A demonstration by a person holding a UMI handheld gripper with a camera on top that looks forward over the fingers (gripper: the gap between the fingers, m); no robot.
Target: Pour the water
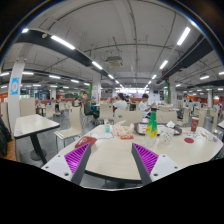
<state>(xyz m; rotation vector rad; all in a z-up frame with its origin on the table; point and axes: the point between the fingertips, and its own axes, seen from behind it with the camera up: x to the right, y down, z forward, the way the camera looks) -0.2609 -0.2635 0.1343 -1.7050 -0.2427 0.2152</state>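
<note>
Hovering above the near edge of a pale round tabletop (pixel 120 158), the gripper (pixel 111 160) holds its jaws wide apart with nothing between them, the purple pads (pixel 77 157) facing each other across bare surface. Beyond the fingertips, well apart from them and toward the far side of the tabletop, stands a loose group of small items: a tall green bottle (pixel 152 122), which looks the likeliest source of water, a pale cup (pixel 108 128) off to its left, and a flat reddish thing (pixel 189 140) lying toward the right rim; what else sits among them is too small to tell. Farther off lie more tables and chairs, with a square table (pixel 33 124) at the left, a few seated people (pixel 146 103) behind the bottle, and long ceiling lights (pixel 62 42) running away overhead in a large hall. As a judgement, the task has not really begun, since no vessel is held and the reach to the bottle is long. The main risk from here is the approach itself: the bottle is tall and narrow, so a finger clipping it off-centre could tip it into the things crowded around it. A grasp taken too high or too loosely could also let it swing or slip when tilted, sending water onto the tabletop rather than into the cup.
</note>
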